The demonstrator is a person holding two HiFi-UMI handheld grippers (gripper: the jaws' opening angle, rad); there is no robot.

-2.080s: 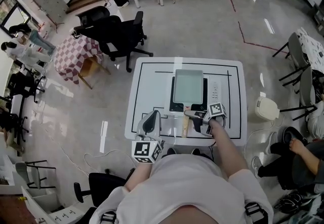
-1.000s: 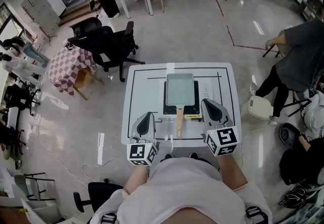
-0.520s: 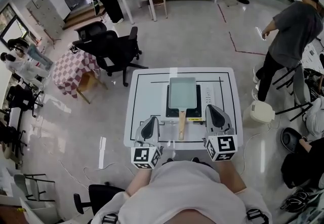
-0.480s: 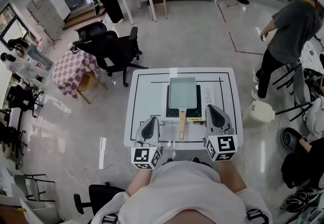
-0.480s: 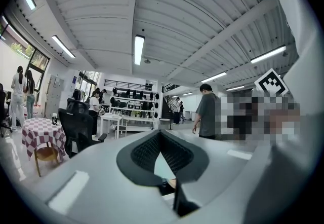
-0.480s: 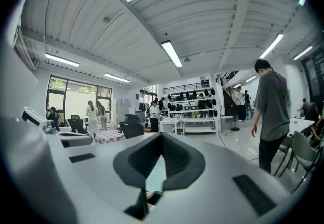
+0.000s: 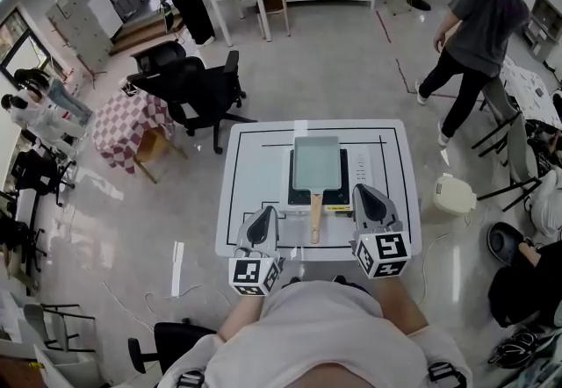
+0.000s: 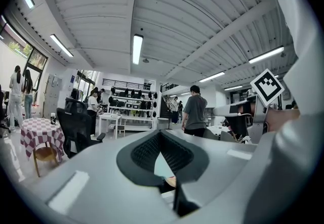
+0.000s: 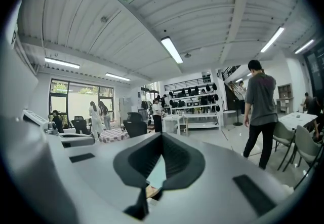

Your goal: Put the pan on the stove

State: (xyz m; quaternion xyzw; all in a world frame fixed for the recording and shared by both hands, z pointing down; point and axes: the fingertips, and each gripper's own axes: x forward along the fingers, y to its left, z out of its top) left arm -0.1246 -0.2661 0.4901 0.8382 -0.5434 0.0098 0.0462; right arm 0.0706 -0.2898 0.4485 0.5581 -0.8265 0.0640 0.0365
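Note:
A rectangular pale-green pan (image 7: 316, 161) with a wooden handle (image 7: 313, 218) sits on the black stove (image 7: 339, 194) in the middle of the white table (image 7: 255, 168). The handle points toward me. My left gripper (image 7: 263, 211) hovers over the table's near edge, left of the handle, shut and empty. My right gripper (image 7: 362, 190) is right of the handle beside the stove, also shut and empty. In the left gripper view the gripper (image 8: 161, 135) has its jaws together, with the pan (image 8: 161, 164) showing behind them. The right gripper view shows the gripper (image 9: 162, 138) with its jaws closed the same way.
Black tape lines mark the tabletop. Black office chairs (image 7: 198, 79) and a small table with a checked cloth (image 7: 123, 118) stand to the far left. A white box (image 7: 453, 194) sits on the floor to the right. A person in grey (image 7: 467, 31) walks at the back right.
My right gripper has come off the pan's handle and drawn back to the right of it. The pan rests still on the stove. The person in grey has walked across the background.

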